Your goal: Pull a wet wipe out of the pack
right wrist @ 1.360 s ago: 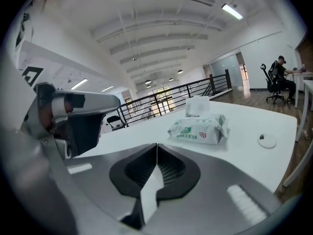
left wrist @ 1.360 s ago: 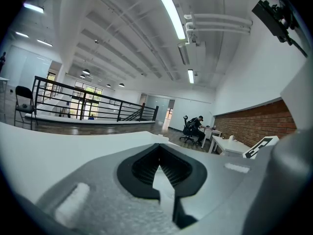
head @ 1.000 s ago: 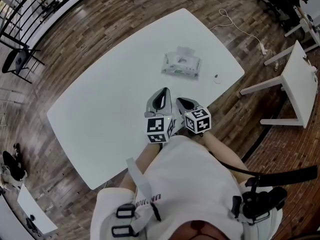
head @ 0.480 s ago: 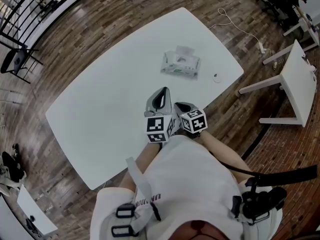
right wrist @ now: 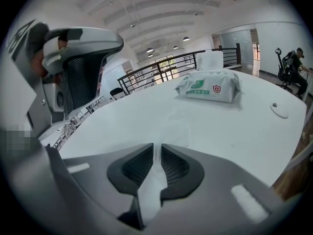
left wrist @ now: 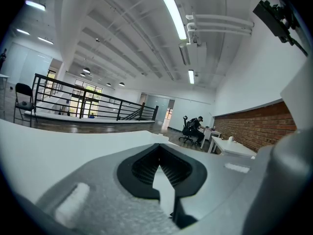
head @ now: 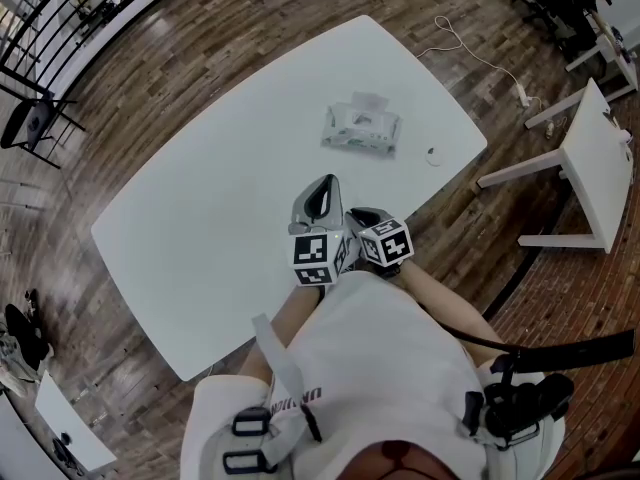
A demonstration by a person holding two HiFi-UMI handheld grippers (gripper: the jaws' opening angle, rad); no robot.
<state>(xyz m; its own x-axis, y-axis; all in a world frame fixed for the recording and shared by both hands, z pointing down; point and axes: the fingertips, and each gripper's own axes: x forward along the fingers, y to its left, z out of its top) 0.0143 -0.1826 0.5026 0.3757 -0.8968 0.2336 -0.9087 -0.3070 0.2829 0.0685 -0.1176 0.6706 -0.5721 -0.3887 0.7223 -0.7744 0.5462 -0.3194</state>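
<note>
**A:** Start close in. What are the two tools doing?

**B:** Both sit over the near edge of the counter (head: 200, 208), side by side in the lower middle of the head view, just in front of the person. The left hand-held gripper (head: 326, 182) has its jaws closed tip to tip. Its own view shows the pads meeting with nothing in them.

**A:** And the other one?

**B:** That's the change. The right hand-held gripper (head: 357, 211) has just been opening. Its jaws now stand a narrow slit apart, and only bare counter shows through the gap, so it grips nothing.

**A:** Where's the thing they're after?

**B:** The pack of wet wipes (head: 361, 128) lies flat farther out, above both tools in the head view and well apart from them. It is in the same spot as a second ago. In the right gripper view it sits in the upper right, with a white piece (right wrist: 210, 60) standing up behind its top. I can't tell whether that is a flap or a sheet.

**A:** Anything past it?

**B:** A small round white thing (head: 433, 155) lies to the pack's right, near the counter's edge.

**A:** What does that mean for the job?

**B:** I'd judge this is the very start. The jaws are being readied for a pinch, the reach is not yet made, and no wipe has been drawn.
</note>
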